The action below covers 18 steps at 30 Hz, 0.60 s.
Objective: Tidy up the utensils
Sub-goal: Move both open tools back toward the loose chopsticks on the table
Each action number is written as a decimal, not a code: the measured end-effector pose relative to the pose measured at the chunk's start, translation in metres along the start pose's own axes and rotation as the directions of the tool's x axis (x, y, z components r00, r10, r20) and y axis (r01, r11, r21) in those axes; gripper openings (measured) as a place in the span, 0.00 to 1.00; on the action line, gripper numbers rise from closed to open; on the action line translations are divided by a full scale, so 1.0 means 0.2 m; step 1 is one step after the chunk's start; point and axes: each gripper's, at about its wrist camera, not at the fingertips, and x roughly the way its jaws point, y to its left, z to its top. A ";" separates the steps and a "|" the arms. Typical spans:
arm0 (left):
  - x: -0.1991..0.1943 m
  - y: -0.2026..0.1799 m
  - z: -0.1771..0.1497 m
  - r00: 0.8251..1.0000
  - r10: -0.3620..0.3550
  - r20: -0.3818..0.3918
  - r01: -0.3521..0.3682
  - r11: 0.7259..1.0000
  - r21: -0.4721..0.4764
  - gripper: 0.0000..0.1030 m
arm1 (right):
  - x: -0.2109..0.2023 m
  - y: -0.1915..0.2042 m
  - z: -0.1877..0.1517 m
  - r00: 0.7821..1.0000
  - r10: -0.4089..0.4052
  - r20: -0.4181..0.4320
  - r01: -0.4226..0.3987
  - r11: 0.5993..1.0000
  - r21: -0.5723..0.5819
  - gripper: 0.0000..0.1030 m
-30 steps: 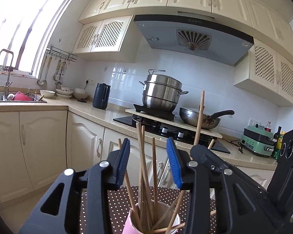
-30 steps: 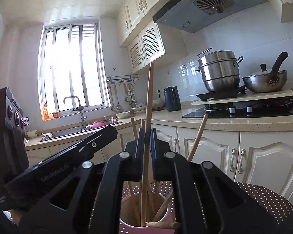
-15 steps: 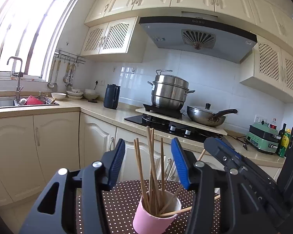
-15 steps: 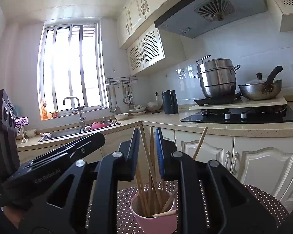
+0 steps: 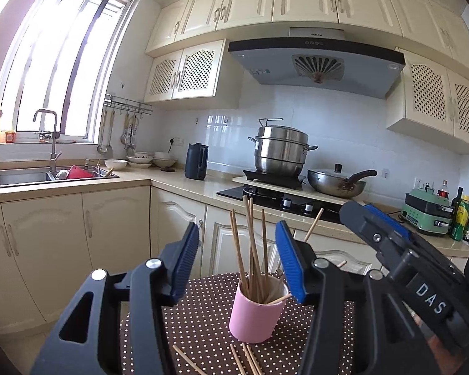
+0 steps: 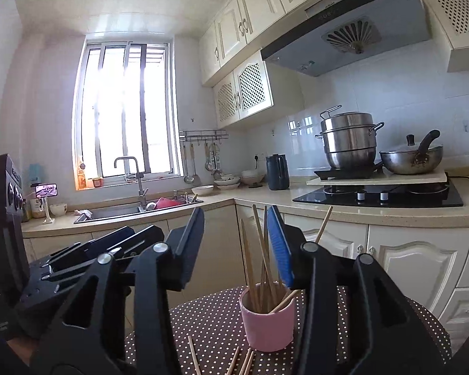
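Chopsticks [image 5: 254,250] stand bunched in the pink cup [image 5: 255,314] on the dotted table [image 5: 197,322]; more loose chopsticks [image 6: 234,361] lie just in front of it. Both the left gripper [image 5: 237,261] and right gripper [image 6: 239,243] have jaws spread wide, holding nothing. For the next pick, come down low onto one loose stick, clear of the cup. The table edge is near on the left.

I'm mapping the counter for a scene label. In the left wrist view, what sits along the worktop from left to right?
Faucet → white bowl → dark kettle → steel stacked pot → lidded pan → green appliance → bottles.
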 end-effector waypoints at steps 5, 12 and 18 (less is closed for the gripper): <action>-0.10 -0.03 -0.04 1.000 0.028 -0.005 -0.027 0.999 0.029 0.51 | -0.09 0.04 -0.04 1.000 -0.012 -0.020 0.012 1.000 -0.011 0.42; -0.18 -0.06 -0.12 0.998 0.051 -0.021 -0.049 0.997 0.066 0.54 | -0.16 0.03 -0.14 0.997 -0.043 -0.060 0.043 0.999 0.004 0.44; -0.15 -0.05 -0.20 0.994 0.086 -0.064 -0.080 0.993 0.088 0.55 | -0.18 0.03 -0.24 0.990 -0.074 -0.116 0.073 0.997 -0.018 0.45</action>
